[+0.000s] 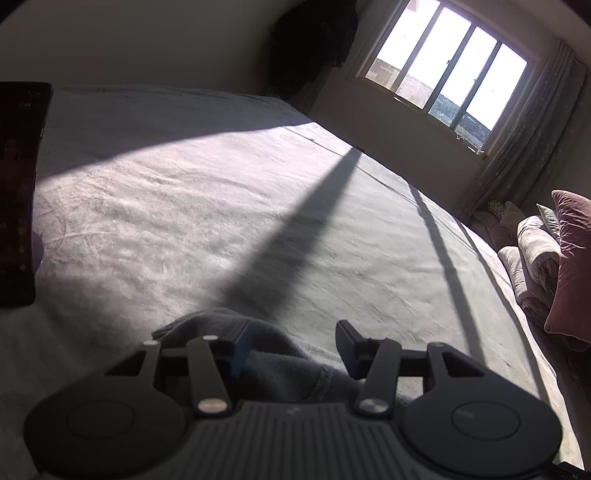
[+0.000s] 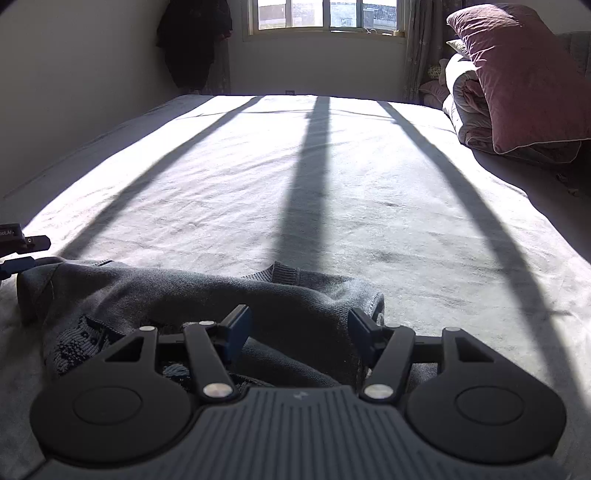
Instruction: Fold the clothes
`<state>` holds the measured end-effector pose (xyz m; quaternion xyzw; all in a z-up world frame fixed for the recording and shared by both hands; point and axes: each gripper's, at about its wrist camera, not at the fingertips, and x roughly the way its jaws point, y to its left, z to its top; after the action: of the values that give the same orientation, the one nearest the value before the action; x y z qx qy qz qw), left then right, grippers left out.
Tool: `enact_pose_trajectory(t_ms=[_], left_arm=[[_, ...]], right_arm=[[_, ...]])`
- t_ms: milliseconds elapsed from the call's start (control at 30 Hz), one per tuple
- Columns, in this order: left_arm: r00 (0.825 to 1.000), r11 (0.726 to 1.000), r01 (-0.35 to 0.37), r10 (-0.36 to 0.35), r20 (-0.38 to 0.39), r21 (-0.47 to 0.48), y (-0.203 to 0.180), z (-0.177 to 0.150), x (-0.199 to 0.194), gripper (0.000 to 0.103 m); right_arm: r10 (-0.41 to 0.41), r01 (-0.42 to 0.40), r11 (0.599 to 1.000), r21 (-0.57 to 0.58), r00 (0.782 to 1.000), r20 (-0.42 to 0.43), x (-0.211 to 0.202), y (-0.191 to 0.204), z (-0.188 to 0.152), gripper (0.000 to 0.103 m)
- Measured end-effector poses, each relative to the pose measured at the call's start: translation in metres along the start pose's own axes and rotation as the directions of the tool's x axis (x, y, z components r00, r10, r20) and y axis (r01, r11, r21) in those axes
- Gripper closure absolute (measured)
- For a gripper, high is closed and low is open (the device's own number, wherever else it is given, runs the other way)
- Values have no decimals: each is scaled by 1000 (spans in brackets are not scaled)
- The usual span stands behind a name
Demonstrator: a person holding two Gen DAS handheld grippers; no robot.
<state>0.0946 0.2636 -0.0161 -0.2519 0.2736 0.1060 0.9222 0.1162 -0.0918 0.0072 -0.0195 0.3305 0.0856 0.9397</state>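
Plainly: grey sweater bunched at the near edge of the bed

Low in both views lies a dark grey knit sweater (image 2: 207, 295), rumpled on the pale bed cover (image 2: 295, 177), its ribbed collar (image 2: 285, 273) turned up towards the window (image 2: 325, 14). The right gripper (image 2: 299, 325) hovers over the sweater with its jaws apart and nothing pinched; knit shows in the gap, and neither pad presses on it. The left gripper (image 1: 291, 341) stands about half open above a fold of the same sweater, gripping nothing; from the right wrist view its tips (image 2: 26, 251) show just beside the sweater's left end. Sun throws long bar shadows across the cover. A pink pillow (image 2: 524, 74) leans on rolled bedding (image 2: 465, 107) at the right edge.
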Motion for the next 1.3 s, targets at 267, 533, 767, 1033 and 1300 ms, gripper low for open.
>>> enact_pose_trajectory(t_ms=[267, 533, 767, 1033, 1300], left_arm=[[999, 997, -34, 37, -27, 75, -4, -2, 16, 51], [977, 887, 178, -107, -186, 425, -54, 22, 55, 52], [931, 777, 268, -57, -361, 569, -77, -1, 101, 53], [931, 741, 307, -104, -350, 598, -69, -20, 78, 64], [977, 811, 186, -92, -192, 554, -72, -36, 55, 96]], right_arm=[[-27, 25, 999, -42, 999, -40, 62, -15, 30, 41], [5, -25, 981, -191, 994, -107, 111, -15, 42, 41], [97, -130, 965, -228, 984, -152, 124, -21, 28, 41], [197, -228, 937, -265, 970, -141, 110, -22, 11, 66], [108, -114, 936, -332, 993, -37, 86, 1, -4, 97]])
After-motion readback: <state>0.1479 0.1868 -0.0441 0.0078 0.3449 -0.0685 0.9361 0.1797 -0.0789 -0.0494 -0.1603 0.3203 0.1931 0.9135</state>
